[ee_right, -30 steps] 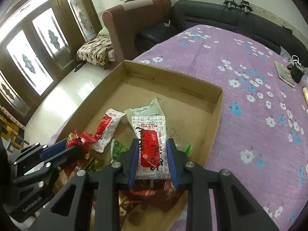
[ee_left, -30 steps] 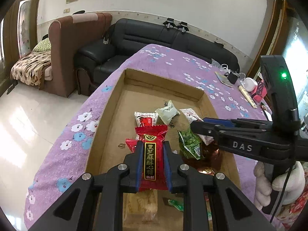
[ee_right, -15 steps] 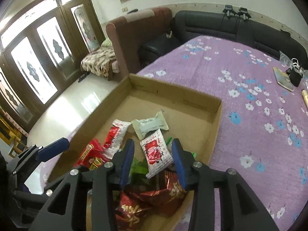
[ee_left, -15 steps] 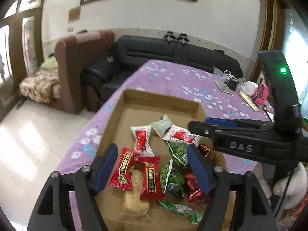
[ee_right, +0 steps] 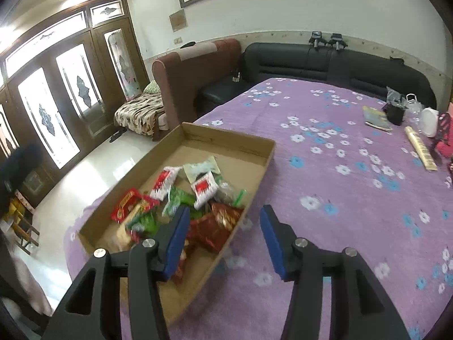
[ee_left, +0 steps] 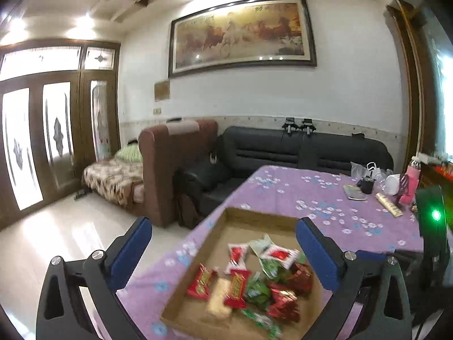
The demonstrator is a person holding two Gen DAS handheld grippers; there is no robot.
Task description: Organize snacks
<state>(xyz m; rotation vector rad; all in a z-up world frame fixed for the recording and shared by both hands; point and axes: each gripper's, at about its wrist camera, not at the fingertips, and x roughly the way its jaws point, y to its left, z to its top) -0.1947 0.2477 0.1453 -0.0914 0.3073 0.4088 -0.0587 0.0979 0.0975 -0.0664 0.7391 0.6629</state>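
Red, green and white foil snack packets (ee_right: 195,198) lay heaped at the near end of the shallow brown cardboard tray (ee_right: 226,138), whose long axis ran away toward the black sofa (ee_right: 325,56). Both grippers hung above that heap, the right gripper (ee_right: 223,238) nearer, over the tray's right wall, the left gripper (ee_left: 223,252) higher; each had jaws opening with nothing between them. Packet print was too blurred to read.

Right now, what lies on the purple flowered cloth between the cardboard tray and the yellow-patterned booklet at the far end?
Nothing: in the right wrist view, the purple flowered cloth lies bare between the cardboard tray and the yellow-patterned booklet.
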